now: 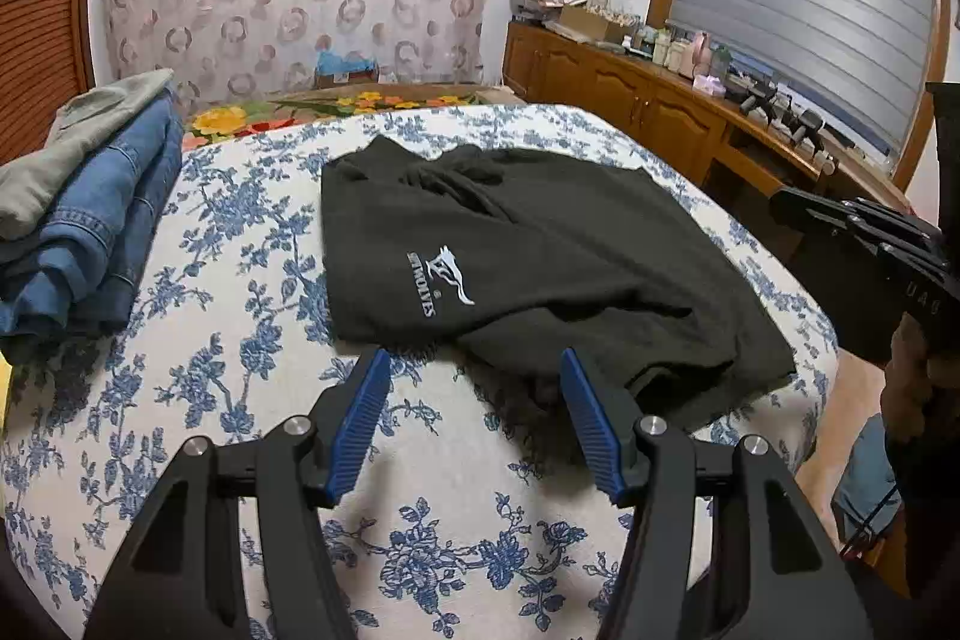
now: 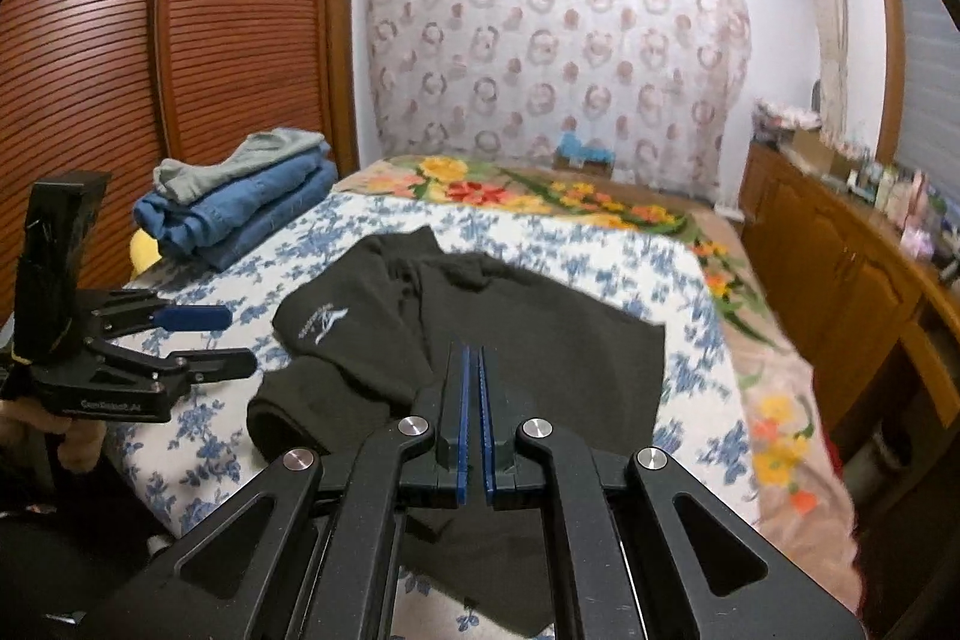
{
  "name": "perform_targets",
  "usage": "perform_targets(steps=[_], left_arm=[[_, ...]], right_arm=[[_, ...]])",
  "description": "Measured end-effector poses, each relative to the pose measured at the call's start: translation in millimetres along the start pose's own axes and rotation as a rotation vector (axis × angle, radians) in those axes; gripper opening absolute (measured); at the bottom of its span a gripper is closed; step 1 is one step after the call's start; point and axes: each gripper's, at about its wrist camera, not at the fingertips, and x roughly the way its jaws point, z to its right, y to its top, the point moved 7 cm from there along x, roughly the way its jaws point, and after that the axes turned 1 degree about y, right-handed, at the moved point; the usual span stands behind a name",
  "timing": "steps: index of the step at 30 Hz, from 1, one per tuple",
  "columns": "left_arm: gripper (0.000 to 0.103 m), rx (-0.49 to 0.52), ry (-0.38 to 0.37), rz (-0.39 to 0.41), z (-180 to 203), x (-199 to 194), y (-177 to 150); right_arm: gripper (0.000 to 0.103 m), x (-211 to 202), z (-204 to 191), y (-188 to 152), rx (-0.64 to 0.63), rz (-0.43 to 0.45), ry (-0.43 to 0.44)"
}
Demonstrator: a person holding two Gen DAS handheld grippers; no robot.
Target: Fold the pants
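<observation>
Black pants [image 1: 540,250] with a white logo [image 1: 441,280] lie folded on the blue-flowered bedsheet [image 1: 240,340]. My left gripper [image 1: 474,355] hovers at their near edge, open, with nothing between its blue pads [image 1: 360,406]. In the left wrist view my right gripper [image 1: 864,244] comes in from the right edge, held by a hand. In the right wrist view the right gripper [image 2: 472,349] is over the pants [image 2: 570,358], shut, with no cloth seen between its pads. The left gripper [image 2: 240,340] shows open at the left, beside the pants' folded end.
A stack of folded blue jeans [image 1: 102,232] with a grey garment on top sits at the bed's far left [image 2: 240,202]. A wooden cabinet [image 2: 840,280] crowded with small items runs along the right. A louvred wardrobe [image 2: 120,70] stands on the left.
</observation>
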Motion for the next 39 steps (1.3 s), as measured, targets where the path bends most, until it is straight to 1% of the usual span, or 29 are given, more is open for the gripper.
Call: perform_targets(steps=[3,4,5,7,8,11,13,18,21,24,25,26,27,29,31,35,39], left_arm=[[0.059,0.029,0.019,-0.024,2.9,6.0,-5.5],[0.059,0.042,0.032,-0.037,3.3,8.9,-8.3],[0.059,0.047,0.035,-0.044,3.3,10.4,-10.3],[0.059,0.043,0.036,-0.063,1.3,14.7,-15.5],[0.059,0.040,0.042,-0.074,0.1,16.7,-17.6],[0.059,0.044,0.050,-0.097,-2.7,21.0,-23.7],[0.059,0.040,0.053,-0.105,-4.0,22.3,-26.8],[0.059,0.029,0.043,-0.108,-5.9,23.0,-30.2],[0.059,0.031,0.044,-0.107,-5.6,22.9,-30.2],[0.059,0.029,0.042,-0.103,-5.9,23.2,-29.6],[0.059,0.028,0.041,-0.102,-6.3,23.2,-29.6],[0.059,0.026,0.040,-0.101,-6.3,22.9,-29.4],[0.059,0.023,0.038,-0.100,-6.4,22.7,-29.1],[0.059,0.016,0.033,-0.101,-7.4,22.6,-27.9],[0.059,0.004,0.018,-0.089,-7.5,19.7,-25.6],[0.059,-0.004,0.012,-0.056,-7.3,12.8,-20.4],[0.059,-0.015,0.008,-0.025,-6.1,4.7,-13.7]], right_arm=[[0.001,10.2,2.0,-8.6,0.009,-0.021,-0.006],[0.006,13.6,2.7,-11.4,0.014,-0.028,-0.001],[0.014,17.6,3.1,-14.8,0.017,-0.037,0.004],[0.022,27.1,3.9,-22.9,0.020,-0.064,0.008],[0.023,31.5,3.9,-27.1,0.020,-0.080,0.017],[0.023,43.5,5.8,-41.3,0.021,-0.136,0.027],[0.023,48.1,4.9,-47.3,0.033,-0.156,0.045],[0.023,59.6,1.7,-58.7,0.035,-0.197,0.063],[0.023,66.9,1.3,-63.0,0.017,-0.224,0.047],[0.023,69.6,0.0,-63.2,0.009,-0.226,0.048],[0.021,70.0,-1.3,-62.4,0.006,-0.225,0.051],[0.011,70.0,-2.8,-62.0,0.005,-0.226,0.063],[0.009,69.9,-4.7,-61.6,0.004,-0.228,0.073],[0.000,66.1,-8.3,-57.9,-0.004,-0.206,0.084],[0.000,60.2,-11.0,-52.5,-0.014,-0.176,0.084],[0.000,37.9,-11.8,-32.6,-0.040,-0.078,0.055],[0.000,14.3,-7.3,-11.6,-0.064,0.019,-0.010]])
